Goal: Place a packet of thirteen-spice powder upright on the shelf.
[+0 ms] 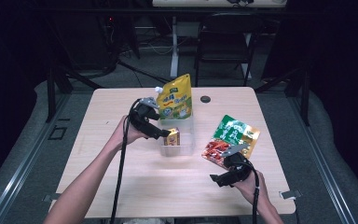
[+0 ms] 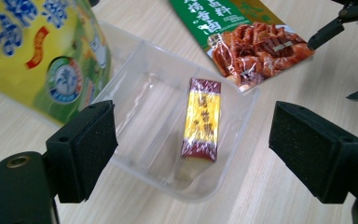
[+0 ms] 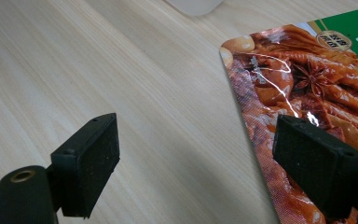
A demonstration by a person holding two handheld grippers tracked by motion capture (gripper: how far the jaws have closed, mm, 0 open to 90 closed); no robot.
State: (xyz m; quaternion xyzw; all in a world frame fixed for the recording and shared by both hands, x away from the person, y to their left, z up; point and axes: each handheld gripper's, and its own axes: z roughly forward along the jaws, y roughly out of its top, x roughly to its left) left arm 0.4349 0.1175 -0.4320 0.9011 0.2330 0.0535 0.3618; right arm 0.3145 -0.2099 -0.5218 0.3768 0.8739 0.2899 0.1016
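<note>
Jaws of the left gripper stand wide apart and empty above the clear tray, apparently having released the small packet. The right gripper, open and empty, straddles the green pouch edge on the desk, likely for pickup.

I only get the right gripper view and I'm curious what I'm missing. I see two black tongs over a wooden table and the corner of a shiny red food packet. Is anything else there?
Observer: Yes. A clear plastic tub sits mid-table, with a small yellow-and-maroon snack bar lying inside it.
Operator: Is anything near that tub?
Observer: The left tongs are open and pointed at it, one jaw to each side of the bar.
Operator: Anything bigger around?
Observer: A yellow spouted pouch stands upright at the tub's far end.
Operator: And the rest of my packet?
Observer: The food packet has a green upper half with printed writing.
</note>
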